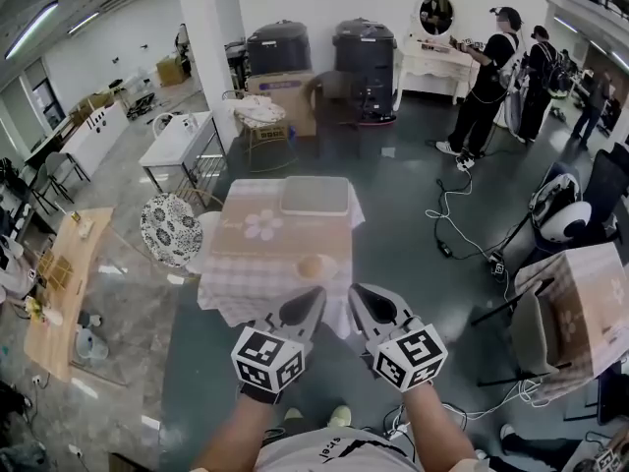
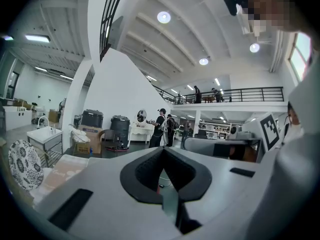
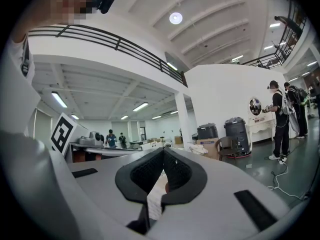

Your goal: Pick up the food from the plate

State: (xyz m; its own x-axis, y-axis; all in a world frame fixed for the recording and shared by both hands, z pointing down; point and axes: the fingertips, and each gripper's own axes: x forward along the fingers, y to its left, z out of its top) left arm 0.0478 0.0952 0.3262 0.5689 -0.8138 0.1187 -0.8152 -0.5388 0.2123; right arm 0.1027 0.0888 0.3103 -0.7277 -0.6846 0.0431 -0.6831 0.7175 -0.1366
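Note:
A small table under a checked cloth (image 1: pixel 257 264) stands in front of me in the head view. A round, pale brown piece of food (image 1: pixel 313 266) lies near the table's near edge; whether a plate lies under it I cannot tell. A flat grey tray (image 1: pixel 315 195) rests at the far end. My left gripper (image 1: pixel 316 296) and right gripper (image 1: pixel 356 291) hover side by side just short of the near edge, tips toward the food, both shut and empty. In the left gripper view the left gripper (image 2: pixel 163 151) points out over the room; so does the right gripper (image 3: pixel 163 151) in its own view.
A patterned round chair (image 1: pixel 171 229) stands left of the table, and a wooden bench (image 1: pixel 64 283) lies further left. Cables (image 1: pixel 452 224) trail across the floor on the right, near a covered box (image 1: pixel 580 313). People (image 1: pixel 486 82) stand at the back right. Two black bins (image 1: pixel 280 47) stand behind.

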